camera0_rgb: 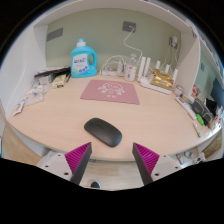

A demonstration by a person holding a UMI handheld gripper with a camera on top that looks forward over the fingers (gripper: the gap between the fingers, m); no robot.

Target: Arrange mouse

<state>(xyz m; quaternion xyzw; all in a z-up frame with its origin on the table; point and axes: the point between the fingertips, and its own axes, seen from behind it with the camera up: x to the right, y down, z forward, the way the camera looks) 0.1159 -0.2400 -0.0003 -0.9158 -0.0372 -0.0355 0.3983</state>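
A black computer mouse (102, 131) lies on the light wooden desk (60, 120), just ahead of my fingers and a little left of the middle between them. A pink mouse mat (110, 92) lies flat further back, beyond the mouse. My gripper (112, 157) is open and empty, with its magenta pads (78, 156) wide apart near the desk's front edge. Nothing is between the fingers.
A blue detergent bottle (84, 59) stands at the back left by the wall. Small bottles and boxes (160, 74) crowd the back right, with cables (120, 65) behind the mat. Clutter (205, 112) lies at the right edge, papers (50, 78) at the left.
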